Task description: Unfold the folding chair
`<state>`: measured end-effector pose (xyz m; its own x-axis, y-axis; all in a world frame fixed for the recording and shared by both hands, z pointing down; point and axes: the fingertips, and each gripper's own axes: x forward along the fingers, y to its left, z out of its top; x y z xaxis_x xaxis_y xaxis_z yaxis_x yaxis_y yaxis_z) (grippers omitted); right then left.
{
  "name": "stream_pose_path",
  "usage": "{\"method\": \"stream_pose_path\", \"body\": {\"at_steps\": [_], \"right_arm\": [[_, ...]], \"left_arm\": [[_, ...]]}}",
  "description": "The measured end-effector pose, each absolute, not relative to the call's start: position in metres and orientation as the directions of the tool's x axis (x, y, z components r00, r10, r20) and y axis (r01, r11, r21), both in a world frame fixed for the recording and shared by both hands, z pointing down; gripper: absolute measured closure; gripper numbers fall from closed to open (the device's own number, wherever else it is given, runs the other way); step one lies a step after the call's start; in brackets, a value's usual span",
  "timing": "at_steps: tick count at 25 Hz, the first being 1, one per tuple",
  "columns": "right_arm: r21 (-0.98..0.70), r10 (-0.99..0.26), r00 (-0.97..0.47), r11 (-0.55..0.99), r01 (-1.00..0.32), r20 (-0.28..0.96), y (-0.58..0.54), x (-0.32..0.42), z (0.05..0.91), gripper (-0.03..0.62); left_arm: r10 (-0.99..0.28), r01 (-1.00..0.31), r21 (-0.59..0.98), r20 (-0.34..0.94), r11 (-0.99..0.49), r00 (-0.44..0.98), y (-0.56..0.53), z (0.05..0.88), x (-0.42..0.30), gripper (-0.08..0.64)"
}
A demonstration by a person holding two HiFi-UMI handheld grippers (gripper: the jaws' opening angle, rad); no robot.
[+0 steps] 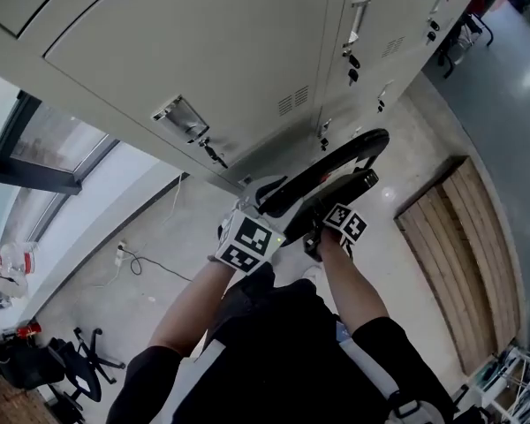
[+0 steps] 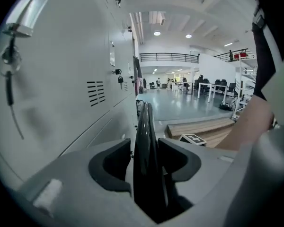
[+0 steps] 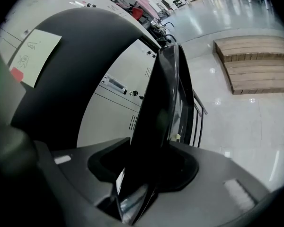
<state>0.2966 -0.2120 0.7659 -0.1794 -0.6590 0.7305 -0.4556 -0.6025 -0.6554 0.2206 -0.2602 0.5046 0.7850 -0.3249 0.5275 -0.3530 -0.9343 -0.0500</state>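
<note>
The left tongs stand slack around a thin black panel of the folding chair, with a sliver of light showing beside one pad. The right tongs are clamped on another black edge of it. The chair is held close in front of the grey lockers and looks mostly flat. I'd say the left needs a firm bite before the panels are drawn apart, evenly and angled away from the lockers. Marker cubes and forearms hide the hinge and legs, so I can't tell whether its feet touch the floor.
</note>
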Motion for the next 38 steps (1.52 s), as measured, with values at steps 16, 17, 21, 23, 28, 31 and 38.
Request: {"method": "stream_pose_path", "body": {"at_steps": [16,17,21,23,28,31,38], "right_arm": [[-0.661,-0.700,-0.069,-0.632,-0.405,0.711,-0.186,0.305,0.762,0.433],[-0.665,-0.703,-0.064,-0.635,-0.394,0.709,-0.180,0.306,0.762,0.436],[-0.699,-0.725,-0.066,-0.629,-0.341,0.685,-0.147,0.316,0.767,0.436],[-0.743,-0.757,-0.084,-0.602,-0.293,0.647,-0.129,0.321,0.771,0.444],[-0.806,-0.804,-0.119,-0.551,-0.217,0.582,-0.098,0.329,0.777,0.453],[-0.814,-0.813,-0.118,-0.541,-0.212,0.571,-0.080,0.334,0.783,0.448],[-0.868,-0.867,-0.093,-0.475,-0.145,0.490,-0.018,0.357,0.805,0.436]], "left_arm": [[0.071,-0.150,0.286,0.638,-0.947,0.767,-0.224,0.545,0.238,0.425],[0.088,-0.154,0.319,0.630,-0.935,0.772,-0.222,0.543,0.239,0.426],[0.099,-0.161,0.350,0.619,-0.923,0.779,-0.221,0.546,0.239,0.437],[0.096,-0.167,0.351,0.621,-0.921,0.778,-0.222,0.549,0.239,0.444],[0.108,-0.158,0.355,0.624,-0.922,0.774,-0.212,0.552,0.241,0.445],[0.108,-0.159,0.357,0.624,-0.921,0.774,-0.205,0.555,0.243,0.445],[0.106,-0.154,0.361,0.607,-0.919,0.788,-0.187,0.562,0.251,0.451]]}}
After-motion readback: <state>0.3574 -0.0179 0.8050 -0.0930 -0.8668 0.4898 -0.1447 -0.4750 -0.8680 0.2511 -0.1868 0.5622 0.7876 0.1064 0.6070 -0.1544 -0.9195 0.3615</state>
